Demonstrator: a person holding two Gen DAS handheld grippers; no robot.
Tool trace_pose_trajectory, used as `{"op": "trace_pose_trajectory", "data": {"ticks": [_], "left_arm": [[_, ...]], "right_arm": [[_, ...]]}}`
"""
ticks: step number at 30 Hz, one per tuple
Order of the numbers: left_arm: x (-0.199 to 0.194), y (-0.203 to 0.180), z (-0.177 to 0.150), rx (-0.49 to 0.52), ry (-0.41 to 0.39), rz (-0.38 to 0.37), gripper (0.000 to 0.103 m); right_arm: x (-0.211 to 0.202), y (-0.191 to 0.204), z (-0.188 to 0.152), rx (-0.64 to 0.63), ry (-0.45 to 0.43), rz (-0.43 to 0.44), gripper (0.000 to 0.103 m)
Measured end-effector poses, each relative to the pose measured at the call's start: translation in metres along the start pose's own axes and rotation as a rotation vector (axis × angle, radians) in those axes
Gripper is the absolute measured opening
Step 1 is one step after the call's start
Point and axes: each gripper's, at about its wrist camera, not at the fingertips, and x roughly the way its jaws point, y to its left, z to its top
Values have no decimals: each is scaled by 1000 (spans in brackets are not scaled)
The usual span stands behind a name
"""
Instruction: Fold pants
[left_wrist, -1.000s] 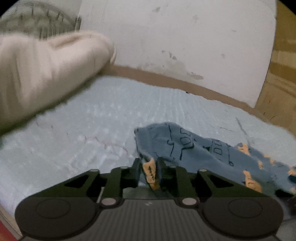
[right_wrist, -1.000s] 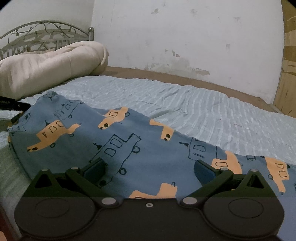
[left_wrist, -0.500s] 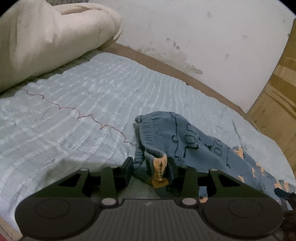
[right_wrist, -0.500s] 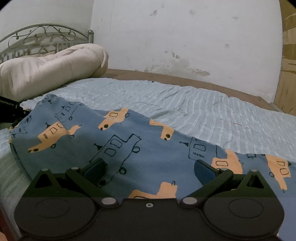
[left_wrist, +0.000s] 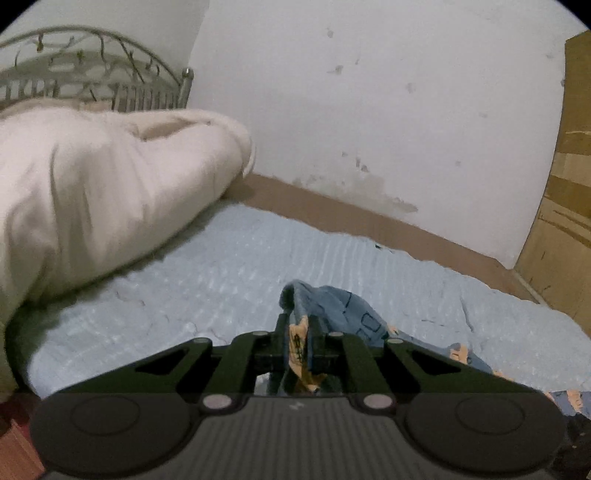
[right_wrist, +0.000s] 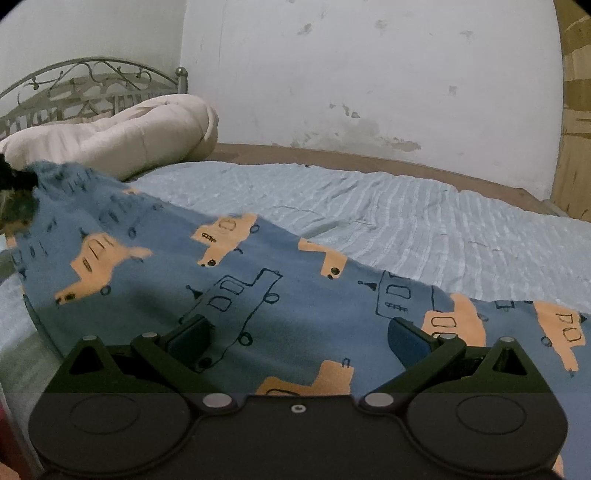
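Observation:
Blue pants with orange and outlined car prints lie across the pale blue bed sheet. My left gripper has one bunched end of the pants pinched between its jaws, which are closing on the fabric, and holds it up off the sheet. In the right wrist view that gripper shows as a dark blur at the far left, with the cloth raised there. Low over the middle of the pants my right gripper stands wide open; nothing is pinched between its pads.
A rolled cream duvet lies at the left by a metal headboard. The brown bed frame runs along a marked white wall. A wooden cabinet stands at the right. Bare sheet lies beyond the pants.
My left gripper has loosened and then closed again on the pants' end and risen, so that end now hangs above the sheet. The right gripper has kept still.

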Motion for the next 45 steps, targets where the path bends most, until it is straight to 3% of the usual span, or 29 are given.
{"op": "trace_pose_trajectory", "data": {"ticks": [5, 9, 12, 14, 16, 20, 23, 26, 29, 35, 40, 45], "left_arm": [[38, 1, -13, 39, 95, 73, 9], [64, 11, -29, 24, 185, 71, 11], [62, 12, -32, 40, 174, 93, 26], [57, 10, -30, 57, 159, 115, 55], [50, 5, -25, 86, 126, 127, 71], [44, -25, -14, 180, 76, 73, 85], [54, -60, -12, 266, 98, -32, 86], [78, -97, -18, 338, 193, -156, 85], [101, -127, -25, 396, 266, -206, 84], [147, -162, -42, 566, 300, -108, 82], [171, -173, -38, 578, 298, -60, 86], [181, -184, -39, 583, 283, -22, 88]], "right_arm": [[-1, -4, -1, 17, -2, 16, 102], [-1, -4, -1, 20, -1, 20, 102], [-1, -4, -1, 21, -3, 21, 102], [-1, -4, -1, 21, -7, 20, 102], [-1, -4, -2, 21, -12, 19, 102], [-3, -2, -4, 23, -24, 15, 102], [-5, -3, -5, 30, -37, 15, 102], [-8, -3, -7, 39, -51, 17, 102], [-12, -5, -9, 52, -67, 22, 102], [-30, -11, -11, 13, -47, -2, 102], [-50, -34, -21, -64, -41, -107, 102], [-65, -84, -30, 8, -28, -232, 102]]}}
